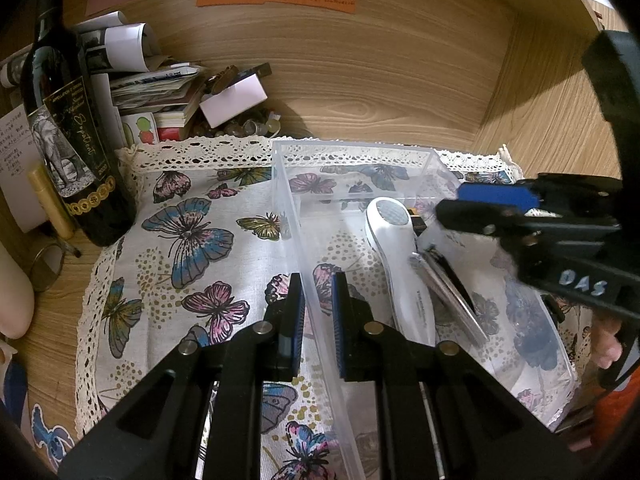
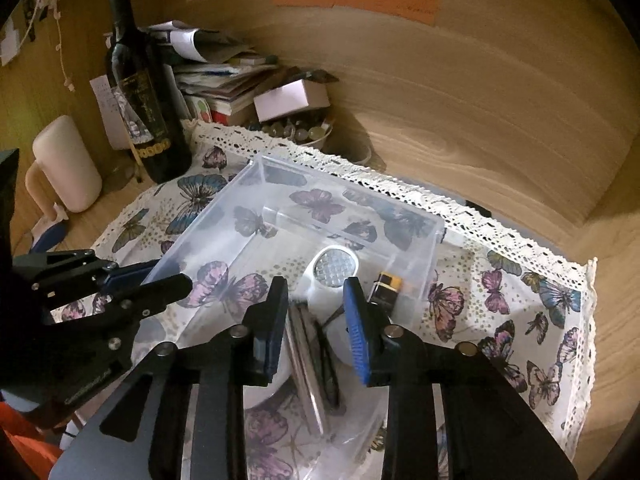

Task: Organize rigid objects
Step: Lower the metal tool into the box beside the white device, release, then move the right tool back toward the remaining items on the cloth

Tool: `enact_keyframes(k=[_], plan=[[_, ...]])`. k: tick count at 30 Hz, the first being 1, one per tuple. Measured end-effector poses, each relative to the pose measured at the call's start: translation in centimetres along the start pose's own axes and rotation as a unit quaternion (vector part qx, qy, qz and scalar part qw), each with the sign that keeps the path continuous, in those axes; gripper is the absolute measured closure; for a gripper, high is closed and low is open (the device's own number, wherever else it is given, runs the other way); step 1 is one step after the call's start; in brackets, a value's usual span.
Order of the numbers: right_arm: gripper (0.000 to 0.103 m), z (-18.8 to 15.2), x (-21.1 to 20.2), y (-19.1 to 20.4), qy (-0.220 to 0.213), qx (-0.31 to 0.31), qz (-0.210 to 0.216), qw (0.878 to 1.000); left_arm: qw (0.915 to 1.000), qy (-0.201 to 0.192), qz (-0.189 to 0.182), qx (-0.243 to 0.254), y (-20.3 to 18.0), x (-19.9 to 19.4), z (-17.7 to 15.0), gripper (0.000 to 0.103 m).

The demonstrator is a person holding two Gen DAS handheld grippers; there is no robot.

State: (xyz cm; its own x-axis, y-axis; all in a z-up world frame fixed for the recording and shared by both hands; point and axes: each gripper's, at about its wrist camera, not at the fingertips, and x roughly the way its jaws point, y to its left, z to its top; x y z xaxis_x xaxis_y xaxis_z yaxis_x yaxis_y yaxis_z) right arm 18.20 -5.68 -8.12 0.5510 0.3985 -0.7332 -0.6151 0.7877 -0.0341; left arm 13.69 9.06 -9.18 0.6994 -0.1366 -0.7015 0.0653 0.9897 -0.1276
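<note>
A clear plastic box (image 1: 286, 208) (image 2: 240, 200) sits on a butterfly-print cloth. Inside lie a white handheld device with a mesh head (image 1: 394, 236) (image 2: 334, 266), a flat silver-and-black object (image 1: 452, 292) (image 2: 312, 364) and a small black-and-yellow battery (image 2: 386, 284). My left gripper (image 1: 318, 300) straddles the box's left wall, its jaws shut on that wall. My right gripper (image 2: 316, 312) is open above the flat object inside the box; it also shows in the left wrist view (image 1: 480, 204).
A dark wine bottle (image 1: 68, 148) (image 2: 140, 92) stands at the back left by a pile of papers (image 1: 152, 88) and a white box (image 1: 234, 100). A cream mug (image 2: 66, 164) is at the left. Wooden walls (image 1: 540, 100) close in the back and right.
</note>
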Motion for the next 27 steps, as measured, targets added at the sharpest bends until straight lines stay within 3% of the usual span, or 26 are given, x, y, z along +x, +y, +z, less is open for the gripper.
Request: enact_keyframes(k=[7, 14, 21, 27], plan=[[0.064, -0.9, -3.7, -1.8, -0.044, 0.025, -0.036, 0.998, 1.0, 0.0, 0.0, 0.0, -0.1, 0.0, 0.1, 0.091], [0.055, -3.7, -7.5, -5.0, -0.065, 0.067, -0.105, 0.99, 1.0, 0.0, 0.0, 0.001, -0.1, 0.0, 0.1, 0.091], [0.05, -8.7, -7.9, -8.9, -0.023, 0.13, -0.157, 0.979, 1.0, -0.001, 0.0, 0.001, 0.0, 0.0, 0.1, 0.091], [0.05, -13.1, -5.8, -11.0, 0.029, 0.188, -0.165, 0.968, 1.0, -0.001, 0.0, 0.001, -0.1, 0.1, 0.1, 0.091]])
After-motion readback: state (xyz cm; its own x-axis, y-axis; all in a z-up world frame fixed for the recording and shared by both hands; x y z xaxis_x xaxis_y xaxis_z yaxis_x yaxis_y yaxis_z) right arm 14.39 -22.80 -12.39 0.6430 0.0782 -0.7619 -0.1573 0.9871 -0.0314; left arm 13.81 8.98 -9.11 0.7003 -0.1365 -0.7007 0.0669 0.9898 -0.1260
